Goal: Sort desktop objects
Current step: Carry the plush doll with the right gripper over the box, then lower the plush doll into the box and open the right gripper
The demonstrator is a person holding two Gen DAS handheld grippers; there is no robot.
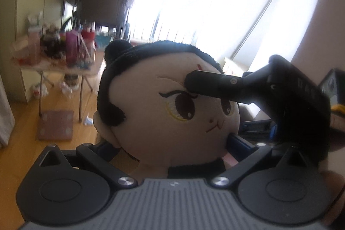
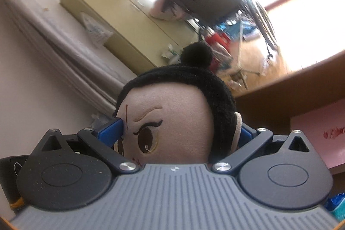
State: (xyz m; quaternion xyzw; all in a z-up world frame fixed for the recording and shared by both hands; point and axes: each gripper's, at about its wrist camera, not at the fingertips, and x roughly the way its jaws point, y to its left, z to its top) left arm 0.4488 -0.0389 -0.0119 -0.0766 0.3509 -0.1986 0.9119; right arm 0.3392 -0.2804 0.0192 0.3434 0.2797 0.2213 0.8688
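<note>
No readable text in either view; red print on the pink sheet (image 2: 319, 133) is too blurred. Plush doll (image 2: 172, 120) head sits between the right gripper (image 2: 179, 132) jaws, blue pads pressing forehead and ear, so it's clamped. Left gripper (image 1: 170, 148): doll (image 1: 163, 105) between its jaws, one blue pad at the cheek, grip unclear. Only the left view shows the right gripper's finger (image 1: 207, 83) across the brow and the cluttered table (image 1: 51, 61).
</note>
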